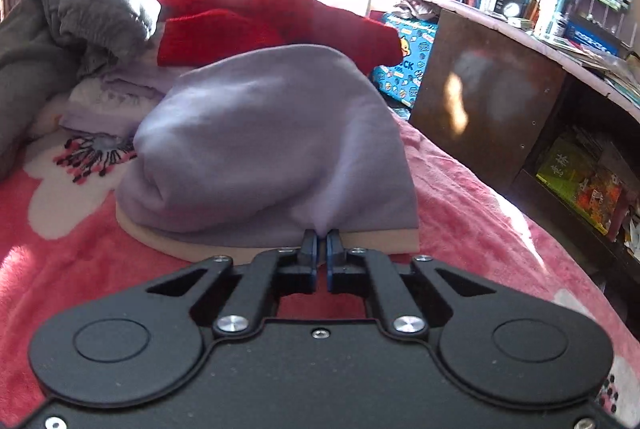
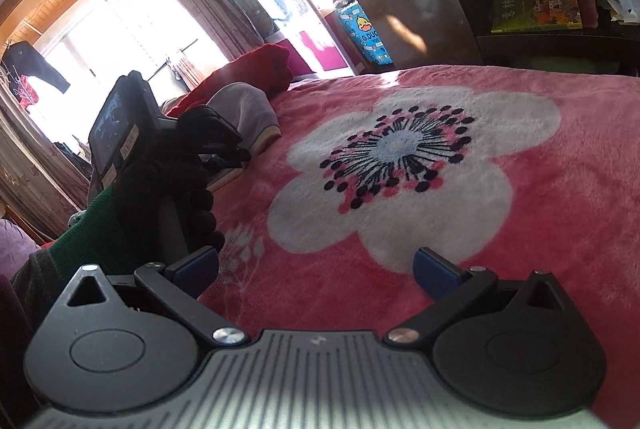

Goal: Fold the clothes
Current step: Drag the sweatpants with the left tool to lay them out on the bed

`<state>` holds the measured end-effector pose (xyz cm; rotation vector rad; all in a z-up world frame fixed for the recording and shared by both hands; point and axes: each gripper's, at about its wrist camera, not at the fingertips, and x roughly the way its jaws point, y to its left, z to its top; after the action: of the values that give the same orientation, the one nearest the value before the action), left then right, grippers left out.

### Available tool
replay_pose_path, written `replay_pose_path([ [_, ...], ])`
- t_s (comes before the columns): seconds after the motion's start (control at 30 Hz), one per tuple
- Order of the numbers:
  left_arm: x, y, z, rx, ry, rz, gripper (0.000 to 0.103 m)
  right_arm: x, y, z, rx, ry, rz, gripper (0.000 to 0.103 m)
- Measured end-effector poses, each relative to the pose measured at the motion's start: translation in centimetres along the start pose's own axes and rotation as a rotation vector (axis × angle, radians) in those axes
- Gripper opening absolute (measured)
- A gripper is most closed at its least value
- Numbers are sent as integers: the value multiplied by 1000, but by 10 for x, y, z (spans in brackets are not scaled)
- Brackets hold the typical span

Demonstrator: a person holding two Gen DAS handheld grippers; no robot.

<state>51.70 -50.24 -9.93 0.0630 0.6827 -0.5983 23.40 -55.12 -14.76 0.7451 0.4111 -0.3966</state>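
A bed covered by a pink fleece blanket (image 2: 520,157) with a large white flower print (image 2: 400,165) fills the room's middle; its right edge runs close beside a dark wooden shelf unit (image 1: 480,101) crowded with books. Broad open blanket lies in front of the right gripper (image 2: 316,269), whose blue-tipped jaws are spread wide and hold nothing. At the far side of the bed, clothes are heaped: a grey garment (image 1: 48,29) at left, a red sweater (image 1: 280,17) behind, and a pale folded piece (image 1: 108,97) beneath them. Nearer, a lavender garment (image 1: 272,141) sits bunched on the blanket, a beige layer (image 1: 376,245) showing along its near hem. The left gripper (image 1: 320,241) has its jaws pressed together on that near hem, pinching the lavender cloth at its lower edge. In the right wrist view, a black-gloved hand (image 2: 168,173) grips the left tool, green sleeve (image 2: 92,229) showing at the wrist.
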Motion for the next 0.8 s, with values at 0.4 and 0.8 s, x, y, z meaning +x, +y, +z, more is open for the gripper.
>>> replay_pose_path([
  [0.4,-192,73,-45,-36,-138,-12,0,-14,-2,9,-9,26,-6,103],
  [0.8,-433,180,-174,-97,-148,264,0,-33,38,-17,-142,114,79,103],
])
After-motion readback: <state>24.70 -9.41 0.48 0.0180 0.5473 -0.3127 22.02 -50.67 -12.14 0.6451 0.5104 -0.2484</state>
